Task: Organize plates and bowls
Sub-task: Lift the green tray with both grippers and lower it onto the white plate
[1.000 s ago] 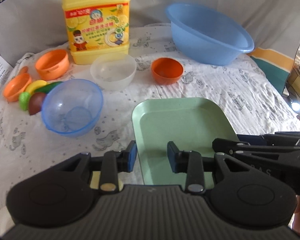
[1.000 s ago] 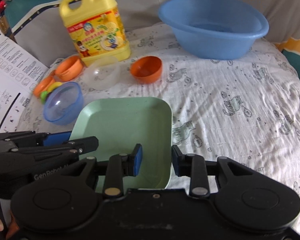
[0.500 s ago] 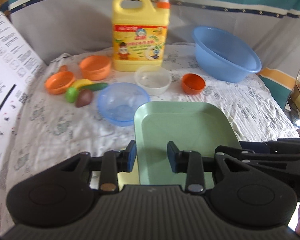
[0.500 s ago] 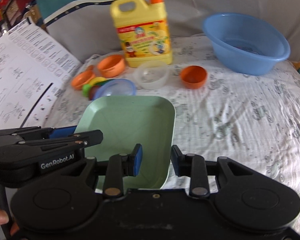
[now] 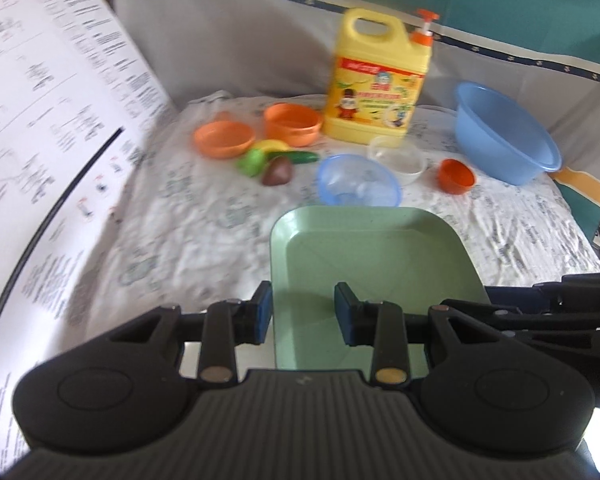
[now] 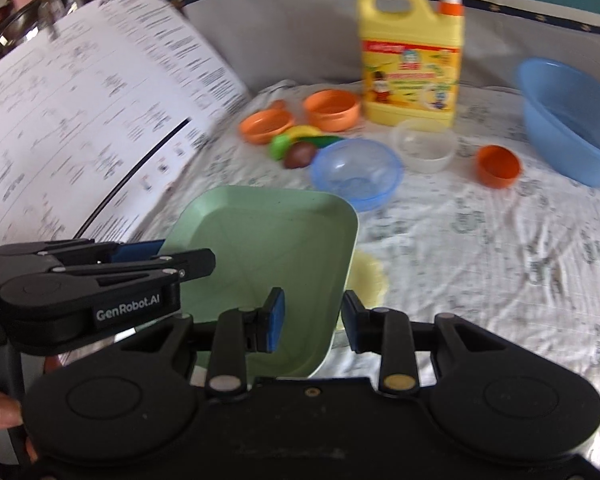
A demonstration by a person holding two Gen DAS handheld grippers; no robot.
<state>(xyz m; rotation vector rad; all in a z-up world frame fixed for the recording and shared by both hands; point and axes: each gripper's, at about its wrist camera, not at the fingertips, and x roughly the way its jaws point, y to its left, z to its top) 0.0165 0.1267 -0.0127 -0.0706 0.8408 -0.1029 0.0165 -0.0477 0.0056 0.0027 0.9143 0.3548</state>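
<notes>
Plate (image 5: 374, 256) and both grippers now sit farther back from the clutter than a second ago: the bottle, bowls and basin have shrunk toward the top of both wrist views, and a large printed sheet (image 5: 40, 128) now fills the left side where only a corner of it showed before. The grip itself has not changed.

The left gripper (image 5: 303, 312) has its fingers narrowly apart, straddling the plate's left rim, one blue pad (image 5: 264, 312) outside the edge and the other over the plate's floor. The right gripper (image 6: 314, 320) stands the same way on the opposite rim, fingers a little apart with the right edge between them. Whether the pads press on the rim is hard to tell, but the plate hangs between the two grippers, tilted in the right wrist view, above the patterned white cloth (image 6: 500, 260).

The plate is pale green, square with rounded corners and a raised rim, and holds nothing. Under its right edge, just ahead of the right fingers, a pale yellow scalloped dish (image 6: 366, 280) lies on the cloth.

Well beyond the fingertips stand a clear blue bowl (image 5: 358, 180), a clear white bowl (image 5: 398, 156), a small orange bowl (image 5: 456, 176), two more orange bowls (image 5: 260, 132), toy fruit (image 5: 272, 160), a yellow detergent bottle (image 5: 380, 80) and a blue basin (image 5: 504, 136).
</notes>
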